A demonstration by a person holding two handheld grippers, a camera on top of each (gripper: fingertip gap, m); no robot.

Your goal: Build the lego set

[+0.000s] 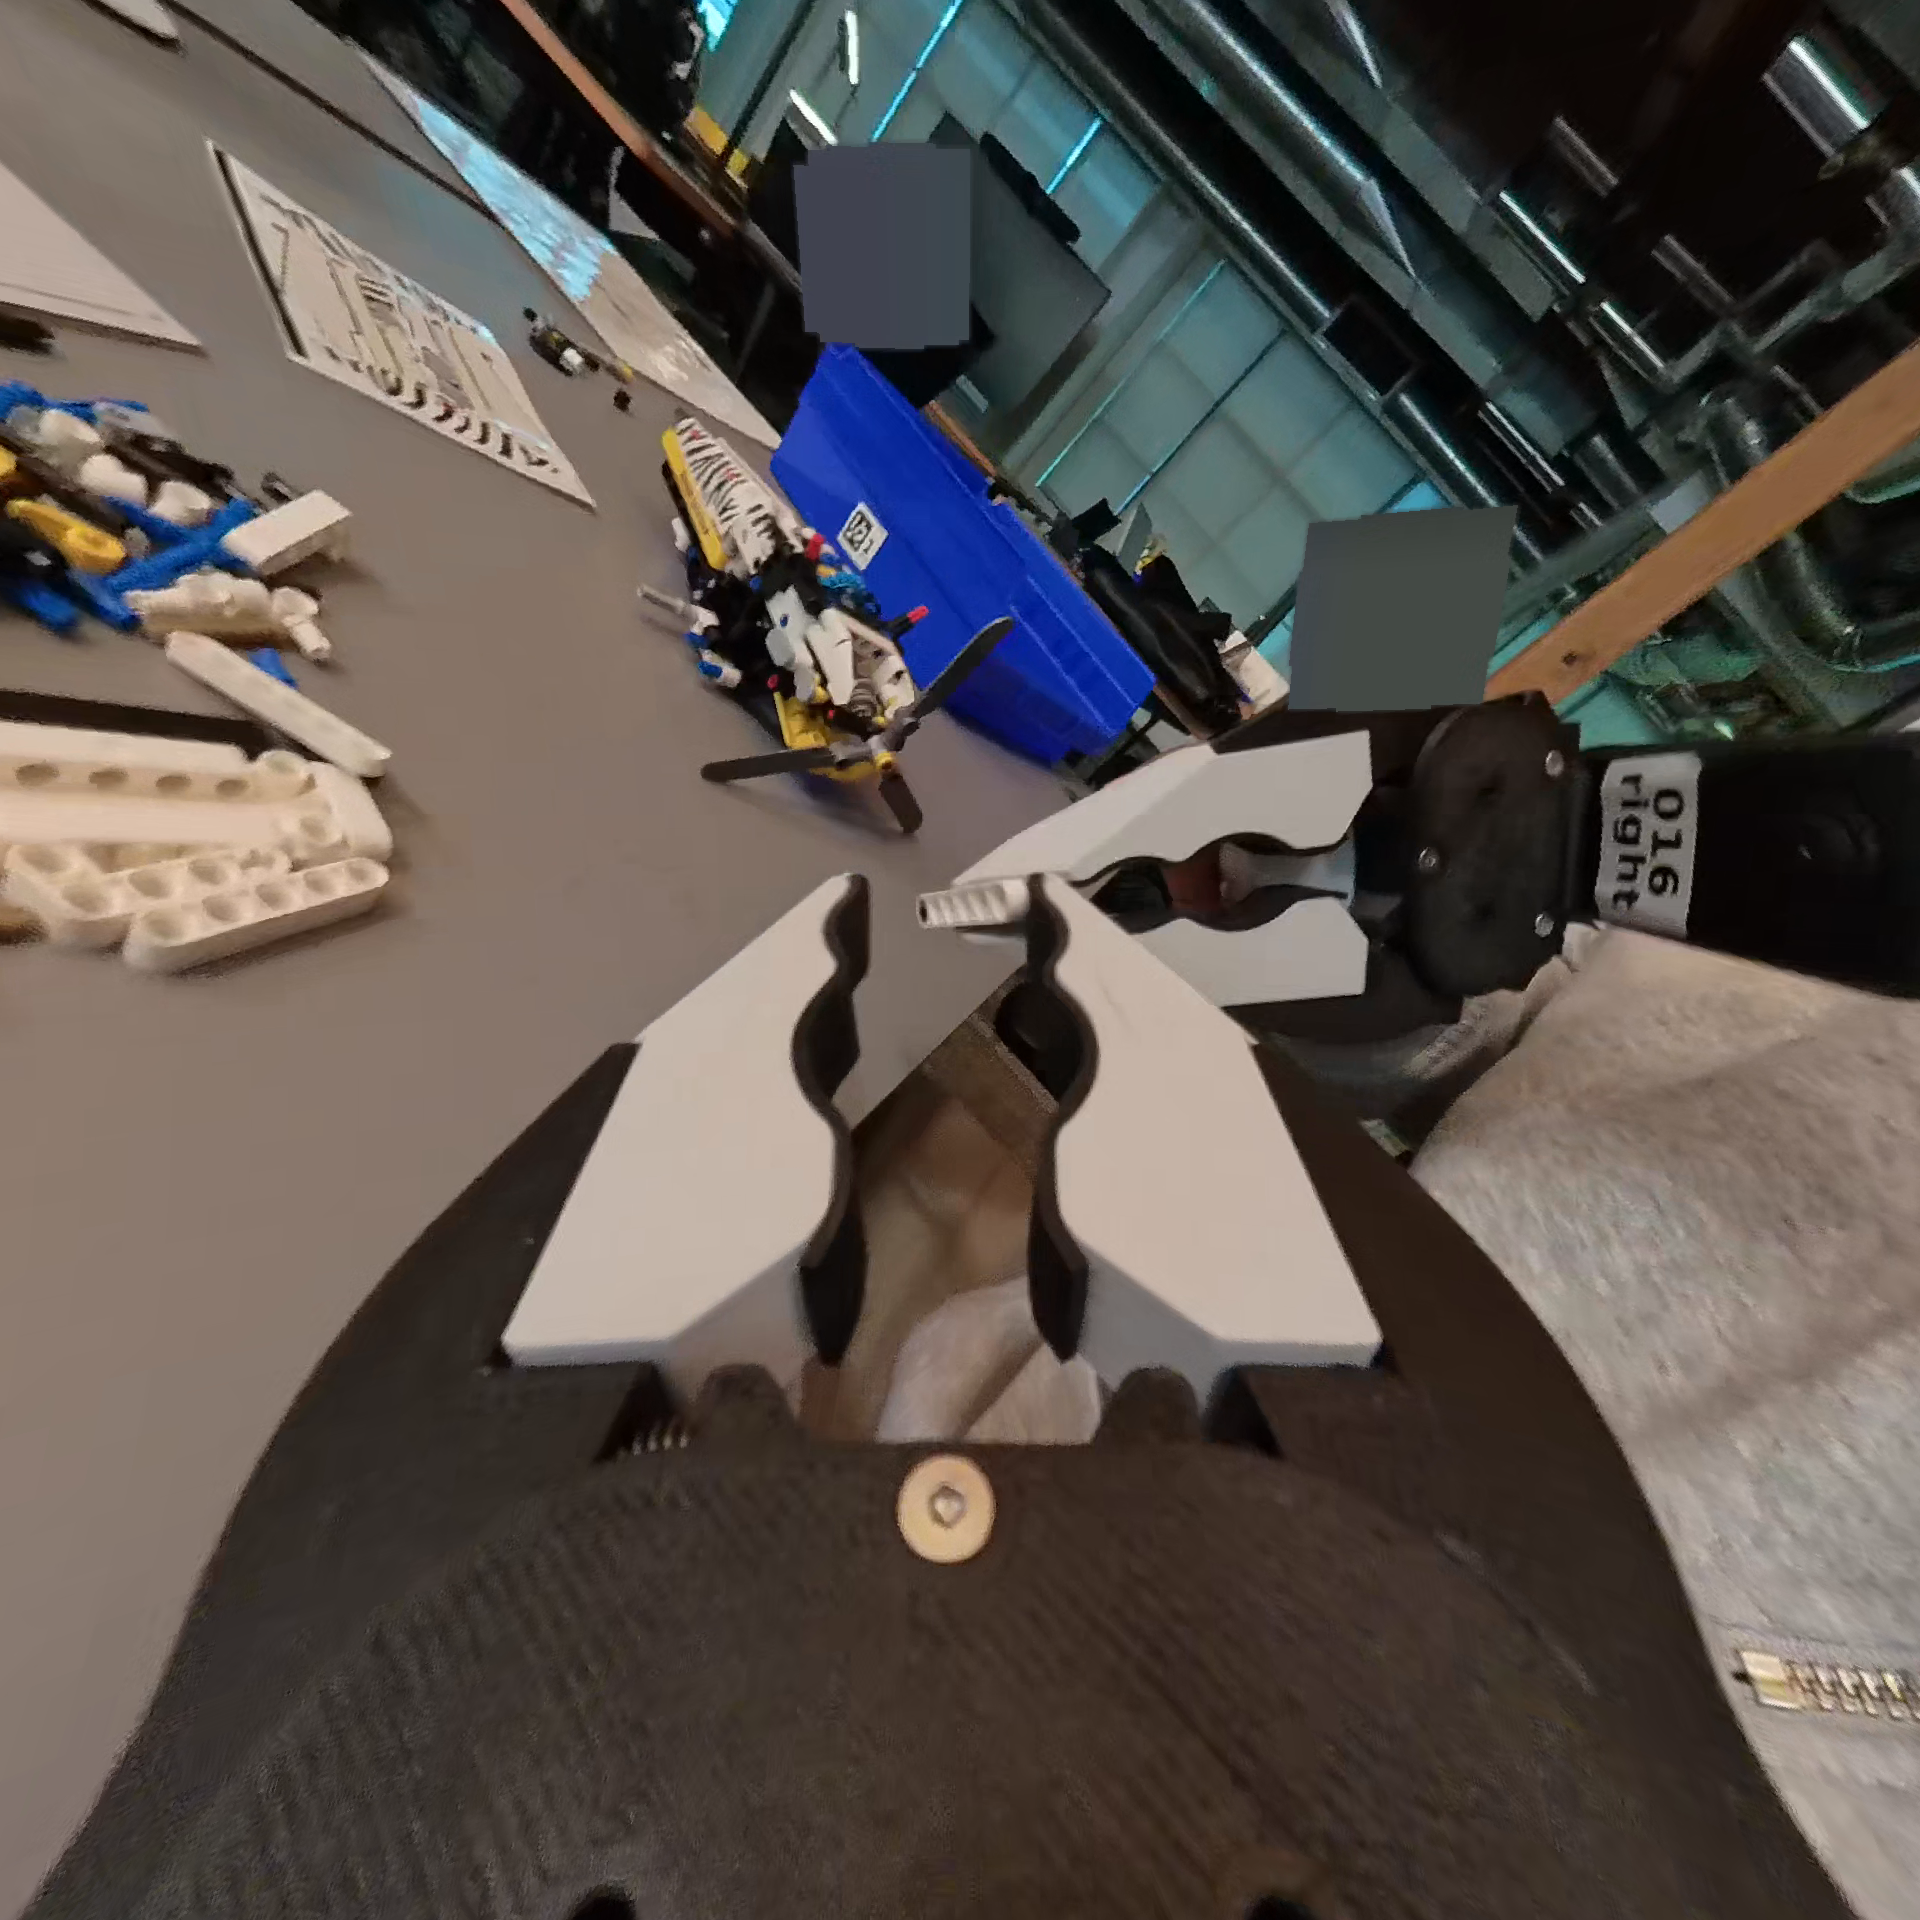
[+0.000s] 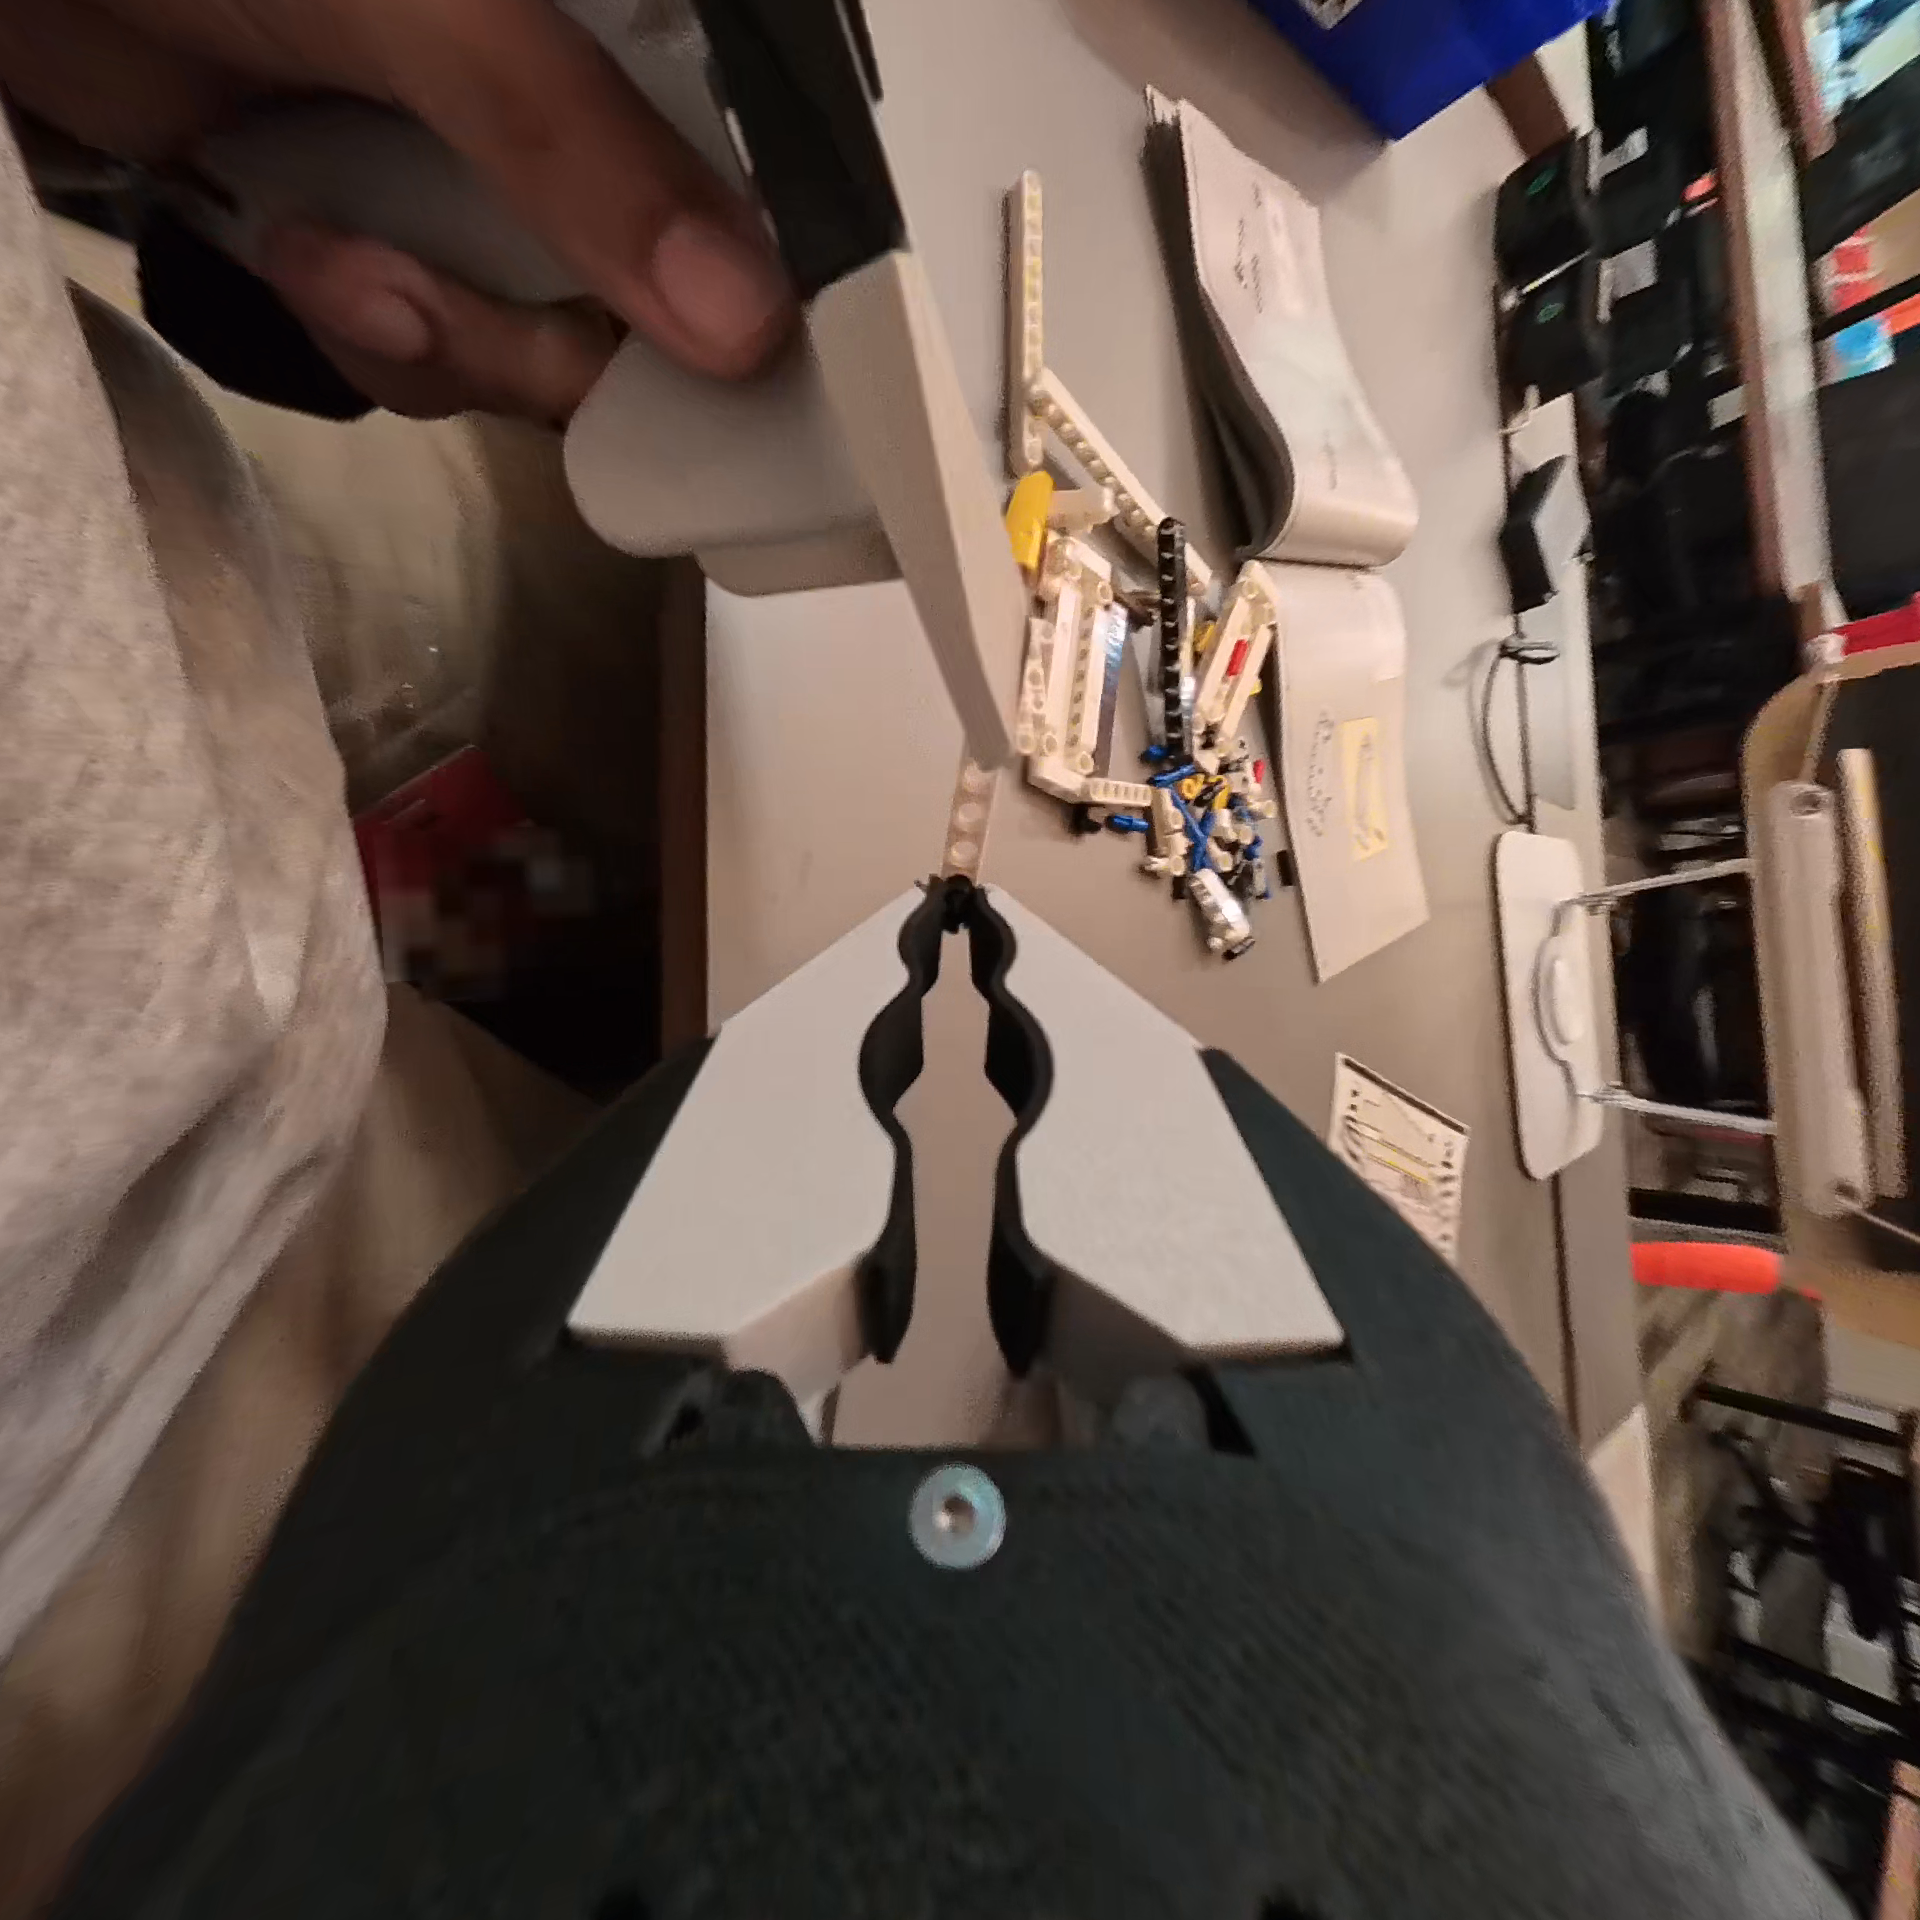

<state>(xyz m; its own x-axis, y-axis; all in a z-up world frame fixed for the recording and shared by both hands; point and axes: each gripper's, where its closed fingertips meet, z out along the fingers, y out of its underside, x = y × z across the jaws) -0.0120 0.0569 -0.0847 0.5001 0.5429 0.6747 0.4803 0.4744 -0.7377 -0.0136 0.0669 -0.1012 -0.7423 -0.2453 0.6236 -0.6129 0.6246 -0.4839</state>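
Note:
My right gripper [image 2: 957, 896] is shut on one end of a short white beam with holes [image 2: 966, 821], held in the air above the grey table's [image 2: 831, 727] near edge. In the left wrist view this gripper [image 1: 1081, 883] comes in from the right, and the beam's free end [image 1: 966, 906] pokes into the gap between my left gripper's [image 1: 951, 899] fingers. My left gripper is open, and the beam lies next to its right finger. In the right wrist view one left finger [image 2: 935, 520] covers the beam's far end. A partly built plane model [image 1: 800, 623] with a propeller lies farther off.
White beams [image 1: 208, 862] and a pile of blue, yellow and white parts [image 1: 135, 530] lie at the left; the pile also shows in the right wrist view [image 2: 1143, 675]. Instruction sheets [image 1: 395, 332], an open booklet [image 2: 1299, 416] and a blue bin [image 1: 956, 561] sit beyond. A hand [image 2: 468, 239] holds the left gripper. Only a small space, under 4 cm, lies between the two pairs of fingers. The partly built plane model [image 1: 800, 623] sits 15 centimetres or so from the ends of my right fingers.

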